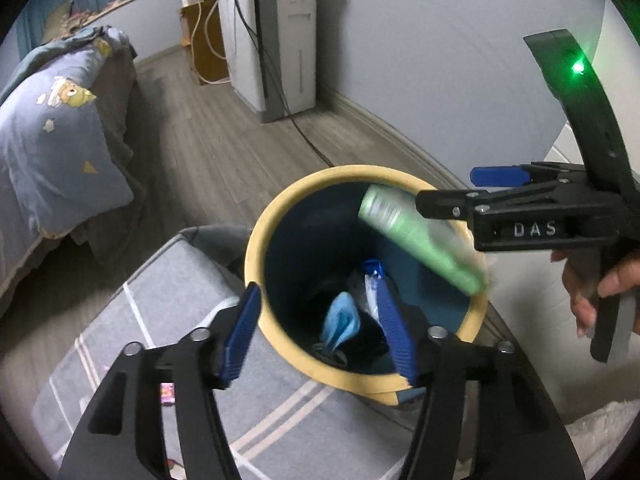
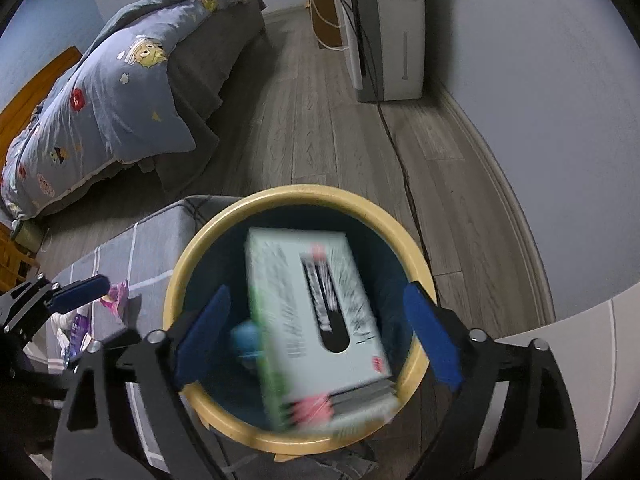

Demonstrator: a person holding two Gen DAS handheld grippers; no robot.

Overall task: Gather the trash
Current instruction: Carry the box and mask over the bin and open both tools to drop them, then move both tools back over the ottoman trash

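Note:
A dark bin with a yellow rim [image 1: 256, 240] [image 2: 176, 280] stands on the floor by a grey rug. A green-and-white tissue box [image 1: 420, 240] [image 2: 316, 320], motion-blurred, hangs free in the bin's mouth, touching neither gripper. My right gripper [image 2: 316, 336] is open directly above the bin, fingers either side of the box; it also shows in the left wrist view [image 1: 460, 188] at the right. My left gripper [image 1: 320, 328] is open and empty at the bin's near rim. Blue crumpled trash [image 1: 340, 324] and a wrapper [image 1: 370, 288] lie inside.
The grey checked rug [image 1: 160, 320] carries small wrappers [image 2: 114, 296] at the left. A bed with a blue quilt [image 1: 52, 140] stands to the left. A white appliance [image 1: 280, 40] with a black cable [image 1: 308, 140] stands by the wall. A white fluffy surface [image 1: 600, 432] lies at the right.

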